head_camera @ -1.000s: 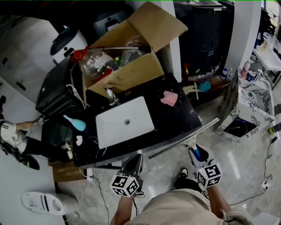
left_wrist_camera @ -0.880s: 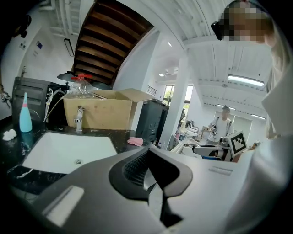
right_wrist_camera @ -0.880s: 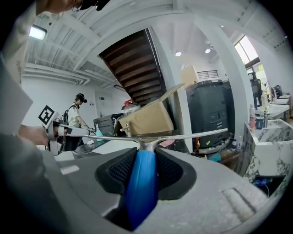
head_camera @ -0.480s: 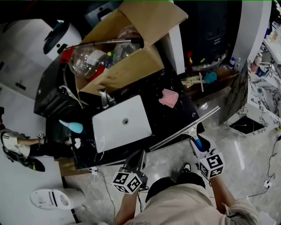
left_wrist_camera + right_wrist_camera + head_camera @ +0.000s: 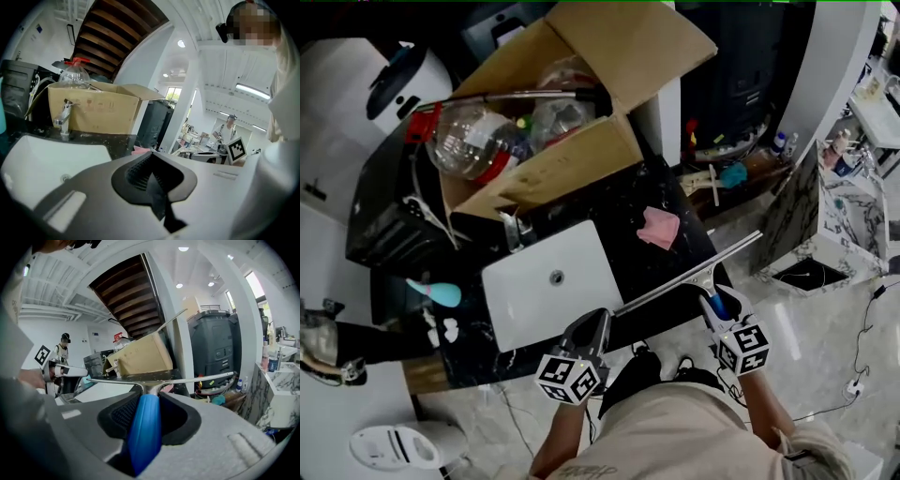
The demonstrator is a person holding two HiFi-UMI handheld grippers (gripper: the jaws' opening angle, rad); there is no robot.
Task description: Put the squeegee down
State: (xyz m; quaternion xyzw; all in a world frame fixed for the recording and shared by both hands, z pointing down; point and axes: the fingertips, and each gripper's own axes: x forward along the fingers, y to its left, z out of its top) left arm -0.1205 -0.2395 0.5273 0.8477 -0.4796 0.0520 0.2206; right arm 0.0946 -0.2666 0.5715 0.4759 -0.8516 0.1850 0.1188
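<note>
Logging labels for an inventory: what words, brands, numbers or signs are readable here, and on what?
No readable text anywhere.
Cardboard box: faint print on its side, too blurred to read.
Marker cubes: square patterns only, no letters.

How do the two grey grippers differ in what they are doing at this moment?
The right gripper is shut on the blue handle of the metal-bladed squeegee; the left gripper is shut on nothing. The right gripper is near the front corner of the black counter, the left gripper by the white sink. Both carry marker cubes.
</note>
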